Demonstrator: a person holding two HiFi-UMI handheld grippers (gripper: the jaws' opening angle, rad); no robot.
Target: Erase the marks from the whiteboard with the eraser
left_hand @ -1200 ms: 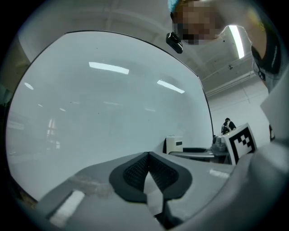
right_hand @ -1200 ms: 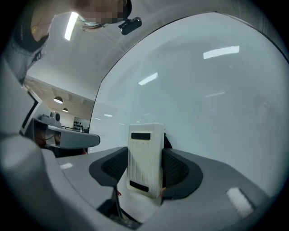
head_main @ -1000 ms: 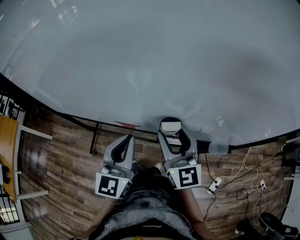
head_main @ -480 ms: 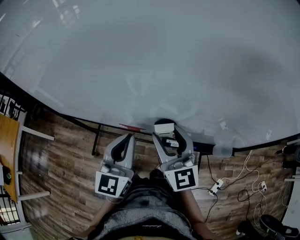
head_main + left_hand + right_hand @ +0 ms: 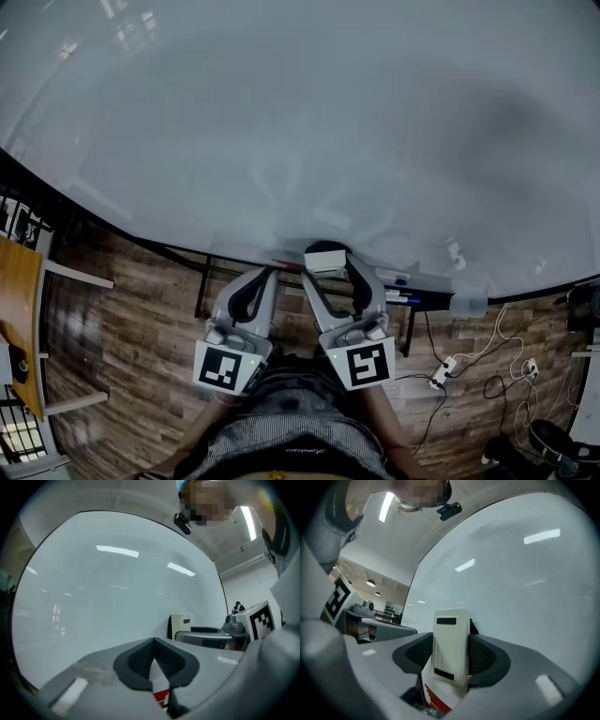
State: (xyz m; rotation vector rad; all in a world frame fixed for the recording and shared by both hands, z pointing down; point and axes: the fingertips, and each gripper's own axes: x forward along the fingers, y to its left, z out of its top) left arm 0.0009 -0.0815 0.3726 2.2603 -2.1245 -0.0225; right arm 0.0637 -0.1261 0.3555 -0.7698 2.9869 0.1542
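The whiteboard (image 5: 300, 122) fills the upper head view; I see only faint smears and light reflections on it. My right gripper (image 5: 328, 265) is shut on a white block eraser (image 5: 324, 256), which sits at the board's lower edge. In the right gripper view the eraser (image 5: 451, 634) stands upright between the black pads (image 5: 483, 657), with the board (image 5: 525, 583) just beyond. My left gripper (image 5: 265, 275) hangs beside it, shut and holding nothing. The left gripper view shows its pads (image 5: 140, 660) pressed together, and the eraser (image 5: 179, 624) off to the right.
A tray under the board holds markers (image 5: 397, 280) and a translucent bottle (image 5: 467, 303). Cables and power strips (image 5: 448, 363) lie on the wooden floor at right. A wooden table (image 5: 19, 305) stands at far left, and a stand leg (image 5: 201, 286) is close to the left gripper.
My right gripper with the eraser has drifted slightly left, closer to the left gripper. The left gripper has hardly moved.
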